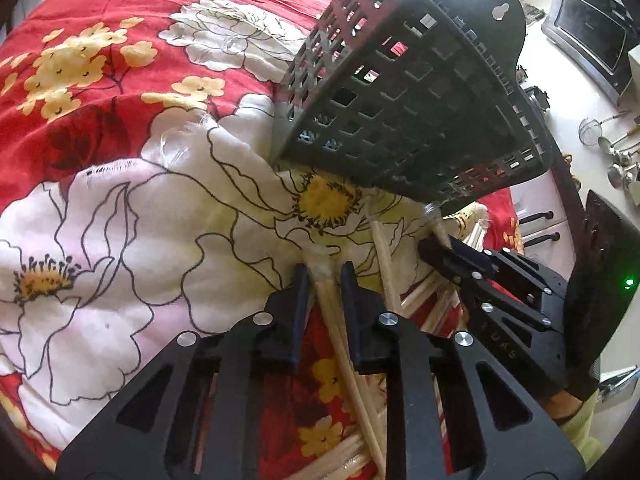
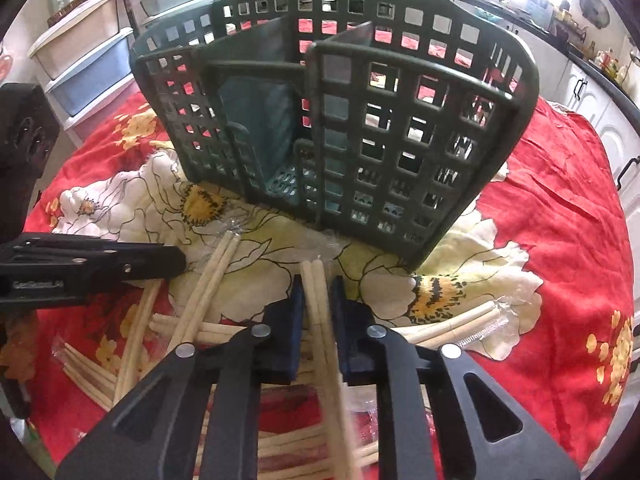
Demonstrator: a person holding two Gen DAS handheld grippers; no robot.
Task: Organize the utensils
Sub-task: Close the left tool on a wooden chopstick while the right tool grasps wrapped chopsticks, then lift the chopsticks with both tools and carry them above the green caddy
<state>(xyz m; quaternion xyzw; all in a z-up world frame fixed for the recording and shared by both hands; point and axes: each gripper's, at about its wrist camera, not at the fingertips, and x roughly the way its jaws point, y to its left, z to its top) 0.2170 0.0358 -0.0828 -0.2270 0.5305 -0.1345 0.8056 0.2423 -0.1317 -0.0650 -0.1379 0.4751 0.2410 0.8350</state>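
Both grippers, left (image 1: 325, 270) and right (image 2: 316, 280), nearly closed on chopsticks (image 2: 316, 300); tips should enter the caddy (image 2: 332, 128) vertically.

Basket (image 2: 400, 152) stands on cloth (image 2: 560, 220); chopsticks (image 2: 200, 280) lie before it.

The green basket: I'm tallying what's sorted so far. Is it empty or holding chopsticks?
Empty, as far as shows: the green basket stands upright, its visible compartments bare. The chopsticks lie on the cloth outside it.
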